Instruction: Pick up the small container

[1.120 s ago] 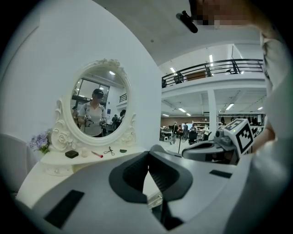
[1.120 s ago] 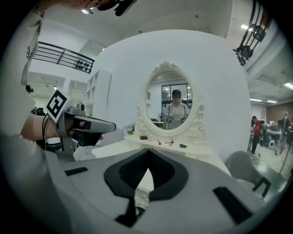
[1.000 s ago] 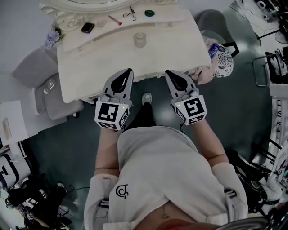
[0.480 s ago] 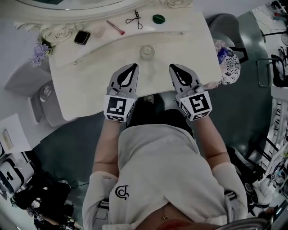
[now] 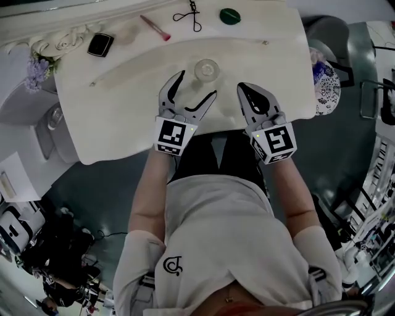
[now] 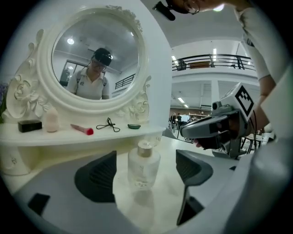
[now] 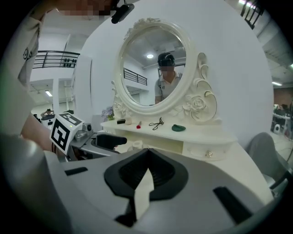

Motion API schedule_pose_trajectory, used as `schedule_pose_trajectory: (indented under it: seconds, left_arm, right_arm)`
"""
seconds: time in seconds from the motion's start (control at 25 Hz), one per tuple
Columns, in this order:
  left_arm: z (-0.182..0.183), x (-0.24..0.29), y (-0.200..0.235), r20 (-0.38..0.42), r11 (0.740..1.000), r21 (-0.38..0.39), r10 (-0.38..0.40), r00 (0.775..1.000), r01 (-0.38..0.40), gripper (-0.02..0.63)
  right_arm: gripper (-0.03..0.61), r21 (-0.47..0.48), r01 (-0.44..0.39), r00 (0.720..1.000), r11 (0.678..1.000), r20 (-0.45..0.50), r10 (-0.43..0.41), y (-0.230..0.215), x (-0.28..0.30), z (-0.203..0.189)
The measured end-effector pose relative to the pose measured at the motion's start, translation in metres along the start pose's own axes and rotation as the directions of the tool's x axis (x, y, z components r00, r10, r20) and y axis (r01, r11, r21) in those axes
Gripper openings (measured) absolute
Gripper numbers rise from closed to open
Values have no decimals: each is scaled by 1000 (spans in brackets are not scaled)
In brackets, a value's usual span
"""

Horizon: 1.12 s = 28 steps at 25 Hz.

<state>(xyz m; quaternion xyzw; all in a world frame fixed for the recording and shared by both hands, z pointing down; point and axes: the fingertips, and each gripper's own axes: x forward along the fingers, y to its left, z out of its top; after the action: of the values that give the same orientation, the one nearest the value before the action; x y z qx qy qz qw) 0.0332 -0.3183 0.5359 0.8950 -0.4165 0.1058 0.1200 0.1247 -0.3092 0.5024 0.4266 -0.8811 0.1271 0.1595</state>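
Observation:
The small container (image 5: 206, 69) is a clear round bottle with a pale cap, standing on the white dressing table (image 5: 117, 111). My left gripper (image 5: 196, 86) is just short of it, its jaws opening wide, and neither pad touches the bottle. In the left gripper view the container (image 6: 143, 163) stands upright straight ahead, framed by the two dark pads (image 6: 98, 176) of the left gripper (image 6: 145, 172). My right gripper (image 5: 249, 91) hovers over the table to the bottle's right, shut and empty. In its own view the right gripper (image 7: 147, 161) has its jaws pressed together.
A raised shelf at the table's back carries a black box (image 5: 100, 44), a red-tipped brush (image 5: 154, 28), an eyelash curler (image 5: 191, 15) and a green dish (image 5: 229, 15). An oval ornate mirror (image 6: 94, 55) rises behind. A grey chair with floral cloth (image 5: 325, 80) stands at the right.
Both grippers have moved forward over the table toward the bottle. The left gripper's jaws, shut earlier, now stand wide apart. The right gripper stays shut.

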Motion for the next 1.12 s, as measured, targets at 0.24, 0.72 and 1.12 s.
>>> schedule_pose_trajectory:
  seconds: [0.24,0.72,1.12]
  left_arm:
    - [-24,29,1,-79,1000,13,6,997,-5,443]
    - [-43,66,11,-206,996,57,79,975,-68,399]
    - [-42,68,11,-197,995,68,79,977,-67,348]
  right_arm:
    - [6,12,-23,1000,1000,-20,23,-11,13,-13]
    - [6,17,-57,996,998,-61,58,-30,27,-33]
    - [6,28,-62,996,998,-65,64,-37,30,-30]
